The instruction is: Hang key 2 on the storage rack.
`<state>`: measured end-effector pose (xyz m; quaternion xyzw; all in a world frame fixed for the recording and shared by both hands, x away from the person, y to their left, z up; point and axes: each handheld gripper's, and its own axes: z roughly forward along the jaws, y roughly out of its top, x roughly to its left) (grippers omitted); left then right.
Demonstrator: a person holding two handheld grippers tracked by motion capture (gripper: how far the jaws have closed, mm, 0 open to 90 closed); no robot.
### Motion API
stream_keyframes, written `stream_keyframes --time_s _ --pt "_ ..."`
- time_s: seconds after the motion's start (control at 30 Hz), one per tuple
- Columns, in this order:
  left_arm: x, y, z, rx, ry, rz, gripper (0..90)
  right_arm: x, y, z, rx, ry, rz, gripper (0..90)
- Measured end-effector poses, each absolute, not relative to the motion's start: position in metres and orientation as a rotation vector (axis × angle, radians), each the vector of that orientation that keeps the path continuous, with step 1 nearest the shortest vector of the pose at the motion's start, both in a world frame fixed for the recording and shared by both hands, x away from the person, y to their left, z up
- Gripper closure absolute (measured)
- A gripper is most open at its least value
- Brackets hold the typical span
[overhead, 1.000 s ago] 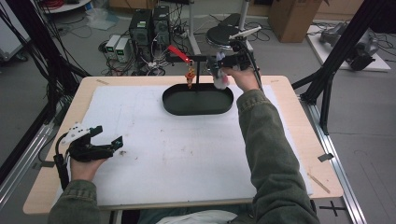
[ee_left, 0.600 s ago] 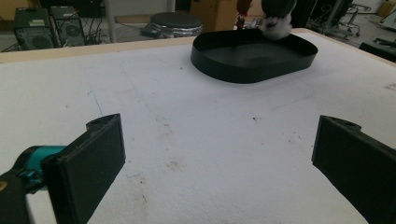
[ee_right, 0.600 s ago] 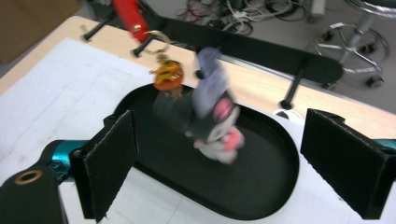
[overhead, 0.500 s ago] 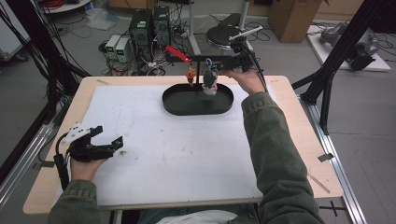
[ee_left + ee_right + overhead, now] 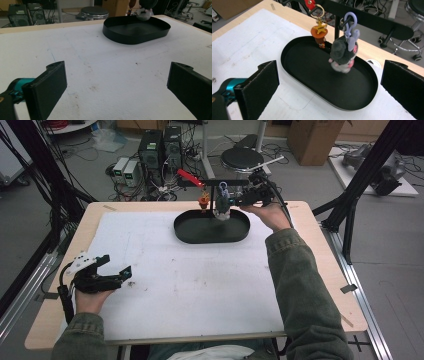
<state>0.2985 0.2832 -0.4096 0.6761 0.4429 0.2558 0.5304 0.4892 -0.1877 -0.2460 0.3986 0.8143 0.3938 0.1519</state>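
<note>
Right gripper held past the far edge of the table, just behind the black oval tray's far-right rim, jaws spread wide, nothing between them; same wide gap in the right gripper view. Grey plush keychain hangs by its pale purple clip from the black rack bar above the tray, dangling free over the tray's far half, not touching the gripper. Orange hat-figure keychain hangs from the same bar just beside it, toward the far-left rim of the tray; a red tag sits at the bar's left end. Tray sits at the far middle of the white foam mat that covers most of the table. Left gripper rests low near the front-left corner of the mat, well apart from the tray, jaws wide and empty; its own view shows bare mat between them and the tray far ahead. Person's green sleeve reaches along the right side of the table.
</note>
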Motion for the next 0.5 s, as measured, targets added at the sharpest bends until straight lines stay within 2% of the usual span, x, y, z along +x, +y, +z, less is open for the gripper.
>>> stream_keyframes --time_s 0.2,0.5 --pt "0.298 0.283 -0.409 1.615 1.056 0.61 3.1 0.471 -0.19 -0.243 1.066 2.35 1.153 0.7" --pt "0.298 0.283 -0.409 1.617 1.059 0.608 3.2 0.451 -0.193 -0.256 1.037 2.367 1.151 0.7"
